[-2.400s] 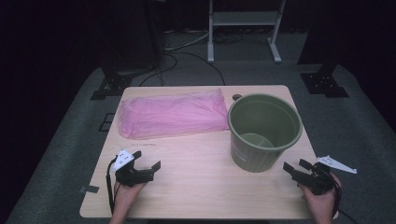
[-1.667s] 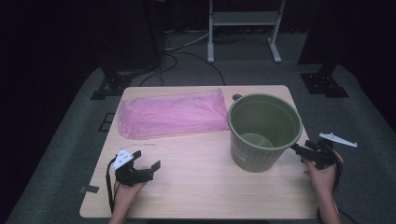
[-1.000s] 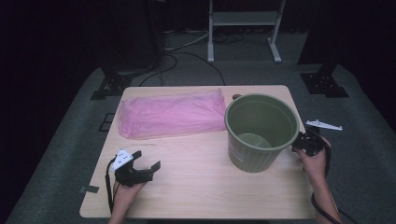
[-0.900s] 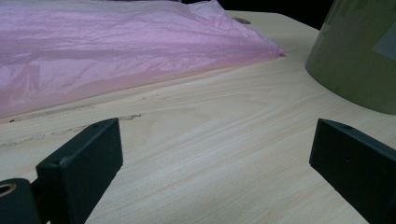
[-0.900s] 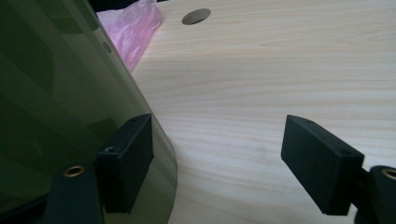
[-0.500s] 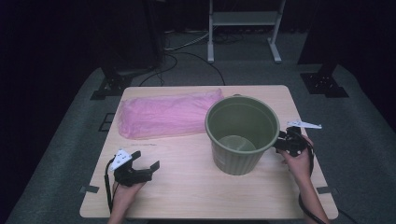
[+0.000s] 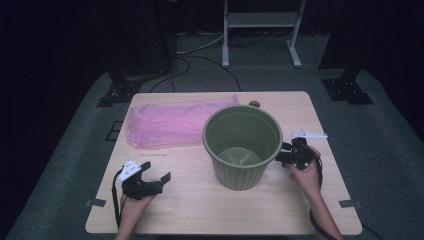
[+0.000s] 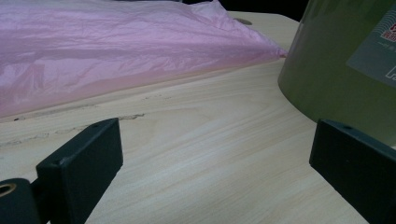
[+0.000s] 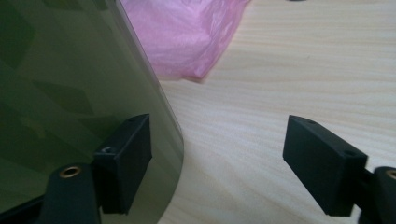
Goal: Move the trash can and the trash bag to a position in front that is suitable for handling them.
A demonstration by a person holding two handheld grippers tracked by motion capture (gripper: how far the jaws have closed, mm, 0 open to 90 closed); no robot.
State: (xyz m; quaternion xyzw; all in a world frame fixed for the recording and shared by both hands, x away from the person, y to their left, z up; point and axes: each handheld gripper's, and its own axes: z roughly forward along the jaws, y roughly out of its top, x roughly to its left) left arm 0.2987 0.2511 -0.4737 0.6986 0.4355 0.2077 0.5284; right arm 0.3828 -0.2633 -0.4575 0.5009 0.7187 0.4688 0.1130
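Note:
A green plastic bin (image 7: 242, 145) stands upright in the middle of the wooden table (image 7: 310, 107), with nothing inside it. A flat pink plastic bag (image 7: 172, 122) lies at the back left, its right end just behind the bin. My right gripper (image 7: 281, 156) is open and low on the table, one jaw touching the bin's right outer wall. In the right gripper view (image 9: 219, 140) the bin wall (image 9: 70, 70) sits against the left jaw and the bag's corner (image 9: 187, 37) lies beyond. My left gripper (image 7: 159, 171) rests open at the front left, with bare wood between its jaws (image 8: 212, 147).
A small dark round fitting (image 7: 254, 104) sits in the tabletop behind the bin. Beyond the table stand a white-legged frame (image 7: 260, 20) and dark stand bases (image 7: 120, 92) on grey carpet. Bare wood lies in front of the bin and at the table's right.
My right gripper moved from the table's right front edge up to the bin's side. The bin slid left and a little forward with it. The left gripper stayed put.

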